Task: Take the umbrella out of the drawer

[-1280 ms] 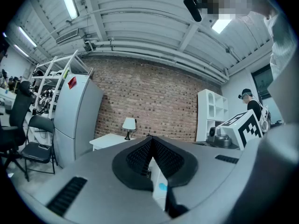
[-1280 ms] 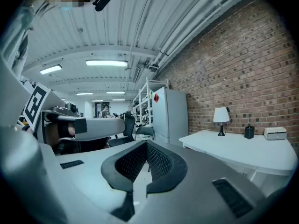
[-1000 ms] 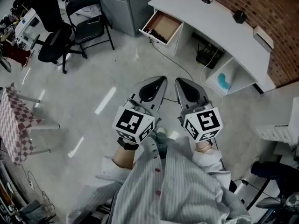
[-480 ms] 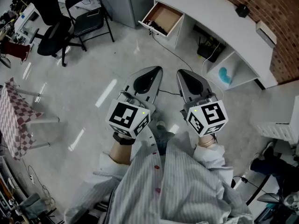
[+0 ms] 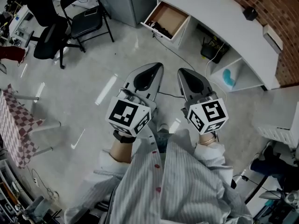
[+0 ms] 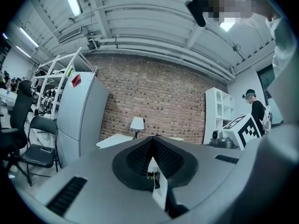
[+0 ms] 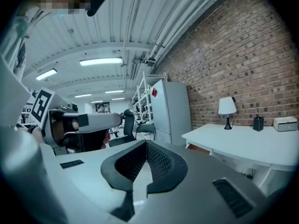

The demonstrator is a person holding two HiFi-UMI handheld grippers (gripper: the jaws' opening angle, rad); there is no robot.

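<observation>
Left gripper (image 5: 157, 66), right gripper (image 5: 181, 71) nearer open drawer (image 5: 171, 17) — dark object (image 5: 160, 30) inside.

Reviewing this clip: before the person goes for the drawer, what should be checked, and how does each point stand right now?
1. Drawer pulled open: ok.
2. Umbrella identifiable inside: cannot tell; only a dark shape along the drawer's front edge.
3. Left gripper empty: ok; jaws together, nothing between.
4. Right gripper empty: ok; jaws together.
5. A gripper opened for the grasp: not ok; both shut.
6. Grippers at the drawer: not ok; open floor with a cable lies between.
</observation>
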